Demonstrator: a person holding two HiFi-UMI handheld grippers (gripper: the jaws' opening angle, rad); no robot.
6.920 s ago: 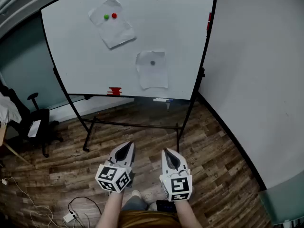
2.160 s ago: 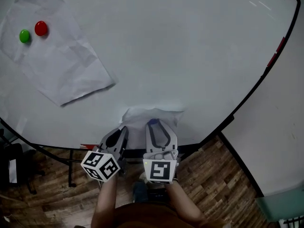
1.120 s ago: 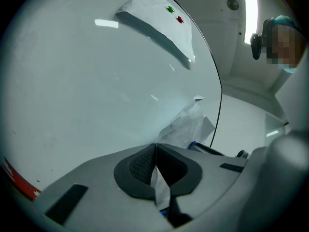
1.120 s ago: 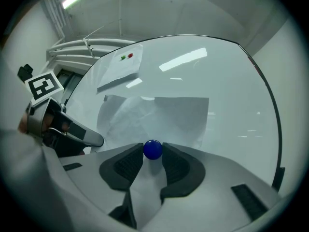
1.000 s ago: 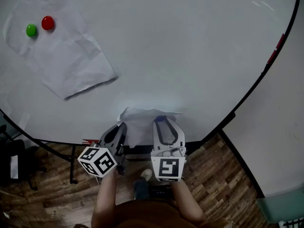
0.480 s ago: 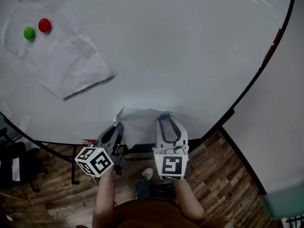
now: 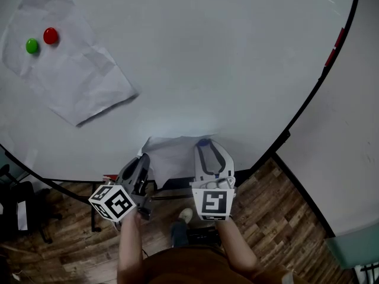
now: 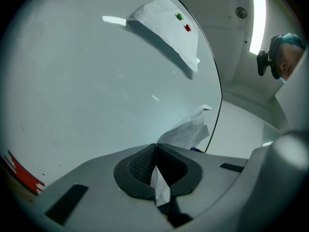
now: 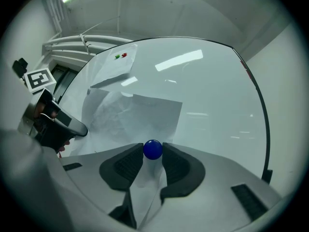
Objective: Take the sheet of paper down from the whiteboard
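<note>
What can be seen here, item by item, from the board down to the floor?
whiteboard: one, white with a dark frame, fills the head view
upper sheet: one, white and creased, board's top left
green magnet: one, green, on the upper sheet
red magnet: one, red, beside the green magnet
lower sheet: one, white, near the board's bottom edge
blue magnet: one, blue, on the lower sheet
floor: brown wood, below the board
left tongs: grey, shut on the lower sheet
right tongs: grey, closed on the blue magnet

Wood-plank floor meets a plain white wall.
</note>
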